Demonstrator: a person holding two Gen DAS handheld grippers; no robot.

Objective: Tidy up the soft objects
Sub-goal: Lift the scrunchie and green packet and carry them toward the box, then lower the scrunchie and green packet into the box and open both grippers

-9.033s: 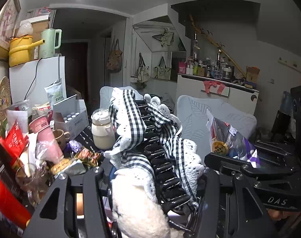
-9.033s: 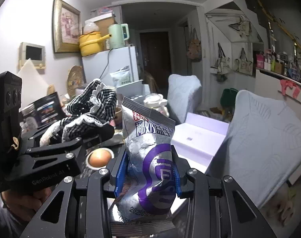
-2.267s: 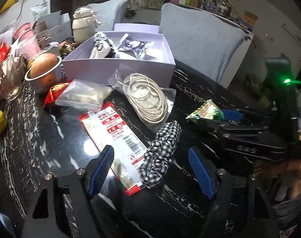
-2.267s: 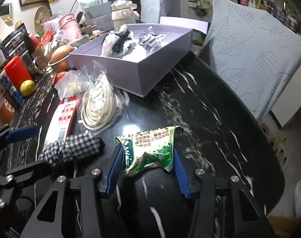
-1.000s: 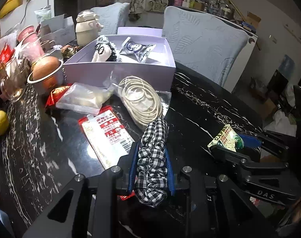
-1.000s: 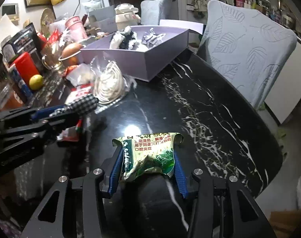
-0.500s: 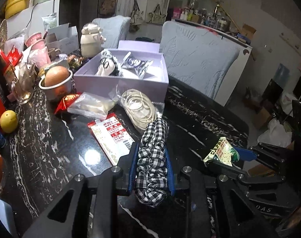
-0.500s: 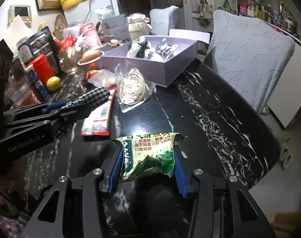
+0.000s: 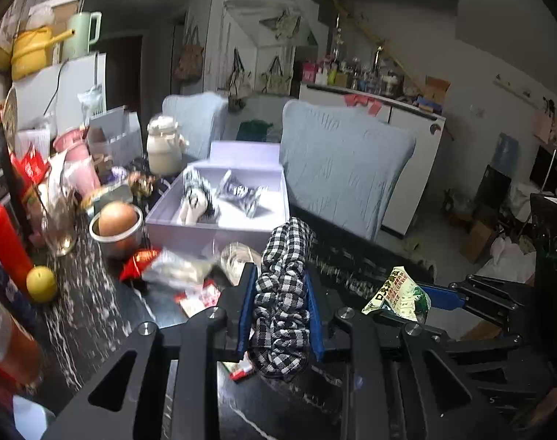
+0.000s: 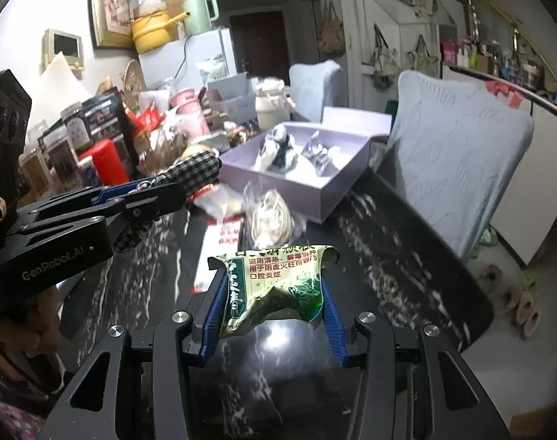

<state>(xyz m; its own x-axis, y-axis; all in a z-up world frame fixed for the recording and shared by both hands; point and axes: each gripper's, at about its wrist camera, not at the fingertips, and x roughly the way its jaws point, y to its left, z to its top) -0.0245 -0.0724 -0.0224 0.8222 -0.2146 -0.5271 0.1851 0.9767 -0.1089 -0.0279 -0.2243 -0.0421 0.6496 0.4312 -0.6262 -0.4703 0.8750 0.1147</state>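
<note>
Gripping a checked scrunchie (image 9: 284,293), the left gripper (image 9: 280,308) has its blue pads clenched on the fabric, raised above the black table (image 9: 95,315). The right gripper (image 10: 275,300) is clamped on a green packet (image 10: 278,278), also off the tabletop; in the left view it sits at 3 o'clock from the scrunchie. A lilac box (image 10: 278,187) lies at 12 o'clock from both tools, open, holding a checked cloth item (image 10: 278,150) and a silver packet (image 10: 320,152). Just before the box lie a bagged cord coil (image 10: 271,216) and a red-and-white packet (image 10: 223,234). At 10 o'clock in the left view stands a bowl (image 9: 113,236), with a yellow fruit (image 9: 41,284) near it.
</note>
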